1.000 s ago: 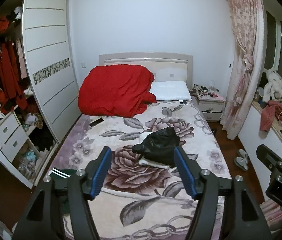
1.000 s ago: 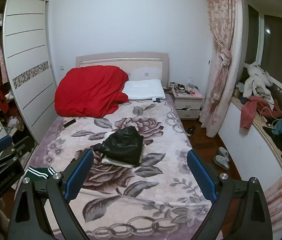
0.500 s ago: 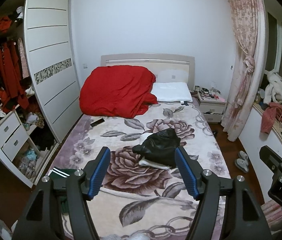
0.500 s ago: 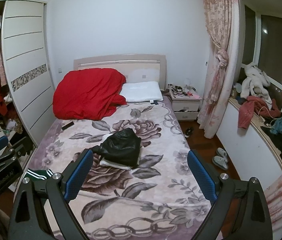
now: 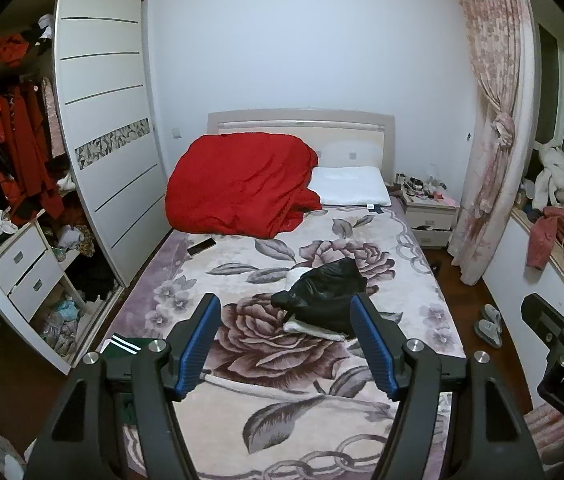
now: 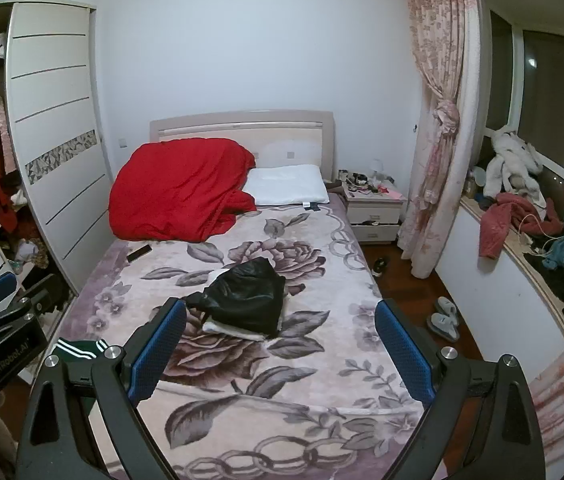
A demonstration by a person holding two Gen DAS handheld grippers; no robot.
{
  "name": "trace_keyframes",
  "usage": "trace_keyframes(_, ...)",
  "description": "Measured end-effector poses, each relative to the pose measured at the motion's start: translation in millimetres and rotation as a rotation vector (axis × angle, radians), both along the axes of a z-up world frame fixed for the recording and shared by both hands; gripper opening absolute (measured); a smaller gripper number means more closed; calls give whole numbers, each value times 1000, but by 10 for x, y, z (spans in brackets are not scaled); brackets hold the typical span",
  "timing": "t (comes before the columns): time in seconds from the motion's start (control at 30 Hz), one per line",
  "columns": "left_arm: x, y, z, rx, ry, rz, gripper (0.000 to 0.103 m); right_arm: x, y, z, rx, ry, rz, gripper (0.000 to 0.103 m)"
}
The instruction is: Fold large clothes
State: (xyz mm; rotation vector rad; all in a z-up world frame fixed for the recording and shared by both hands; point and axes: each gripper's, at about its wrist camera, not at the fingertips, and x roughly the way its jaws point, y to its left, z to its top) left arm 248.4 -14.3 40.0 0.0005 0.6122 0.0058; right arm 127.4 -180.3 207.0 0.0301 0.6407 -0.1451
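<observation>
A folded black garment [image 5: 323, 300] with white lining lies in the middle of the bed's floral blanket [image 5: 282, 380]; it also shows in the right wrist view [image 6: 246, 300]. A dark green garment with white stripes [image 5: 124, 346] lies at the bed's near left edge, also seen in the right wrist view [image 6: 78, 348]. My left gripper [image 5: 283, 344] is open and empty, held above the foot of the bed. My right gripper [image 6: 278, 354] is open wide and empty, beside it.
A red duvet [image 5: 238, 188] and a white pillow [image 5: 349, 192] lie at the head of the bed. A phone [image 5: 202, 247] lies on the blanket's left side. An open wardrobe [image 5: 14, 184] stands left, a nightstand [image 5: 427, 216], curtain and slippers [image 5: 489, 324] right.
Both grippers have pulled back and risen a little from the bed, so the room looks slightly farther. The garments have not moved.
</observation>
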Motion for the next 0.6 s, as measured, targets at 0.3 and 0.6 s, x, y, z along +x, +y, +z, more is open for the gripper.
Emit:
trace_keyframes(0.3,-5,-5,4,2,-2,1,66,8,33,13,-2,-3,1,97)
trace_keyframes(0.6,-16,-8,4,-1,-7,0,66,10,113,26,-7,-8,4,97)
